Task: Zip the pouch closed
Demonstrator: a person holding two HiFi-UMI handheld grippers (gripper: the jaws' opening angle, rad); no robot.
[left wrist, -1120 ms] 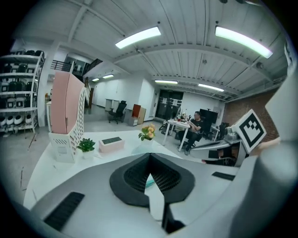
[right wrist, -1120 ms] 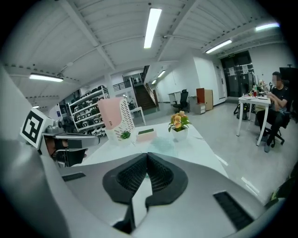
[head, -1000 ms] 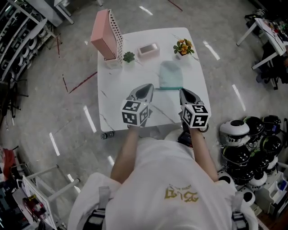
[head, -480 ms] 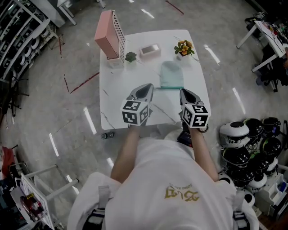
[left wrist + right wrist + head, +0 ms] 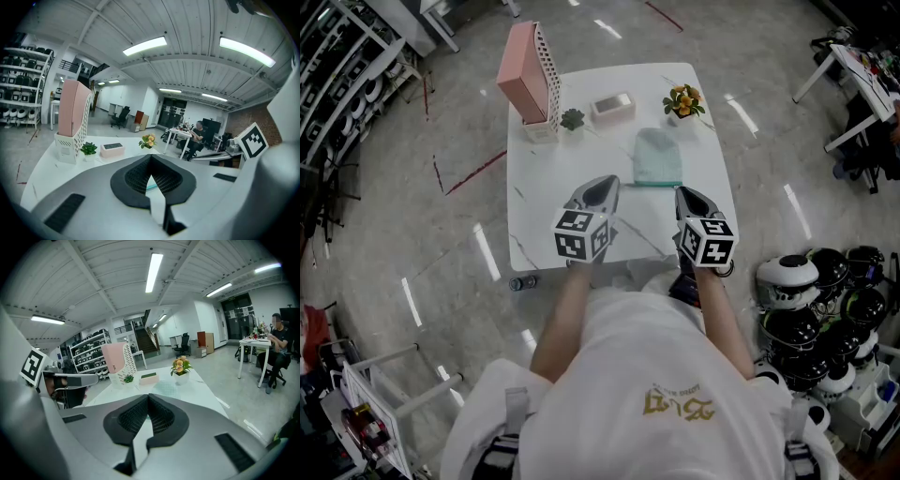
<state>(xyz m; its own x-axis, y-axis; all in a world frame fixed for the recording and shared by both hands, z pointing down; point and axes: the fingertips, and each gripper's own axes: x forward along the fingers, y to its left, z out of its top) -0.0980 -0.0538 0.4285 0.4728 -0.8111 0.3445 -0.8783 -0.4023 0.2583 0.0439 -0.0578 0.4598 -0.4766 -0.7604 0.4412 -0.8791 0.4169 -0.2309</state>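
Pale green pouch (image 5: pixel 657 156) lies on the white marble table (image 5: pixel 544 197), orange-flower pot (image 5: pixel 682 100) just behind, pink file rack (image 5: pixel 528 80) back-left.

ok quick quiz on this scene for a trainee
1. True or false: the left claw and right claw are both shut and empty.
2. The pouch lies: A in a claw, B on the table, C in a drawer.
3. What colour is the pouch?
Key: 1 true; 2 B; 3 pale green.
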